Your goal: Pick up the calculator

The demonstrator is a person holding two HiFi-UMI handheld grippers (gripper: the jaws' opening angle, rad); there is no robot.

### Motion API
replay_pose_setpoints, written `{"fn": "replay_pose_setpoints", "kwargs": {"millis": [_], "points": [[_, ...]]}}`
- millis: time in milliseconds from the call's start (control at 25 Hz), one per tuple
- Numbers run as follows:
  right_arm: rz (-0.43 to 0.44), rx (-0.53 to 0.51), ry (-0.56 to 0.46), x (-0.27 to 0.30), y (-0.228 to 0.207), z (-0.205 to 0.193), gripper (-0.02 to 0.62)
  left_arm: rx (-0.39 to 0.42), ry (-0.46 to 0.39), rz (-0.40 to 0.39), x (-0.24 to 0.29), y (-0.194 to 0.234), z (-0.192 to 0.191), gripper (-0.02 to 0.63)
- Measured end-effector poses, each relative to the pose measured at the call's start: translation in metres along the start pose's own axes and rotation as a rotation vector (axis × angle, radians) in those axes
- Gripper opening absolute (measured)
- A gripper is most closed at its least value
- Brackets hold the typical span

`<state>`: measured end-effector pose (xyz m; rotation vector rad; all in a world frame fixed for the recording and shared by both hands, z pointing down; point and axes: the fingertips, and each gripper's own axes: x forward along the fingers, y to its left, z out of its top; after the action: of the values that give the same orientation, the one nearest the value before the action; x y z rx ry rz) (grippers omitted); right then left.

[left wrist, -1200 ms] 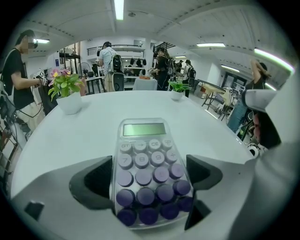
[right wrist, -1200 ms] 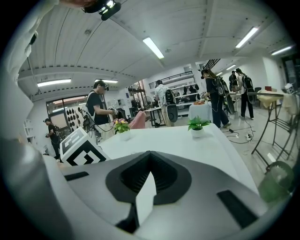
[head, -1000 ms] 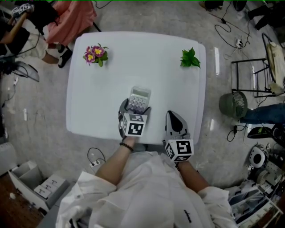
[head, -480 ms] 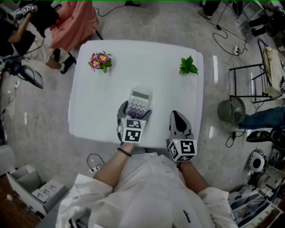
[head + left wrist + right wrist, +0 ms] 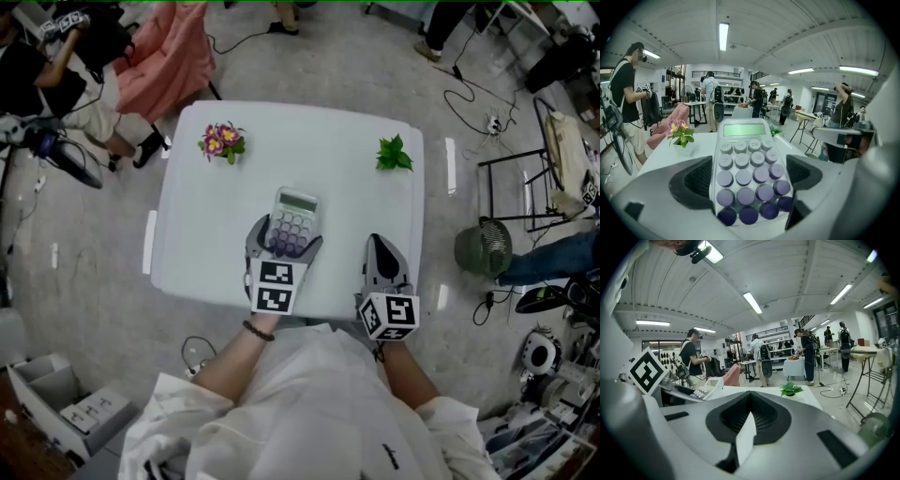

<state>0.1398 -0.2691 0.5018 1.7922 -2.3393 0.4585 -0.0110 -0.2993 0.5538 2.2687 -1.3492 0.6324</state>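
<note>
head view: a white worktop (image 5: 356, 202) carries the calculator (image 5: 293, 223) near its front edge, a little left of the middle. the calculator's long axis runs away from the person. its pale green display is at the far end and its purple keys are at the near end, and the whole body is turned slightly to the right. the left gripper (image 5: 286, 240) has its jaws on either side of the key end. the right gripper (image 5: 377, 247) rests at the front edge, well to the right of the calculator. a pink flower (image 5: 221, 142) stands at the far left corner and a small green plant (image 5: 394, 154) at the far right.

left gripper view: the calculator (image 5: 745, 168) fills the space between the jaws, display pointing straight ahead. the jaws sit narrow against its two long sides, holding it. whether it is off the worktop cannot be told. the flower (image 5: 679, 132) stands beyond on the left.

right gripper view: the right gripper (image 5: 750, 397) has its jaws pressed together with nothing between them. the green plant (image 5: 790, 390) sits ahead on the worktop.
</note>
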Motion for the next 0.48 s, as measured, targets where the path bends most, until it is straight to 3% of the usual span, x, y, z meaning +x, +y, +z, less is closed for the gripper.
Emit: {"fn": "replay_pose_setpoints", "kwargs": {"millis": [480], "points": [[-0.021,-0.019,-0.121,-0.015,-0.002,0.056,0.017,0.037,-0.168,0.007,-0.047,0.004,0.062,0.502]]}}
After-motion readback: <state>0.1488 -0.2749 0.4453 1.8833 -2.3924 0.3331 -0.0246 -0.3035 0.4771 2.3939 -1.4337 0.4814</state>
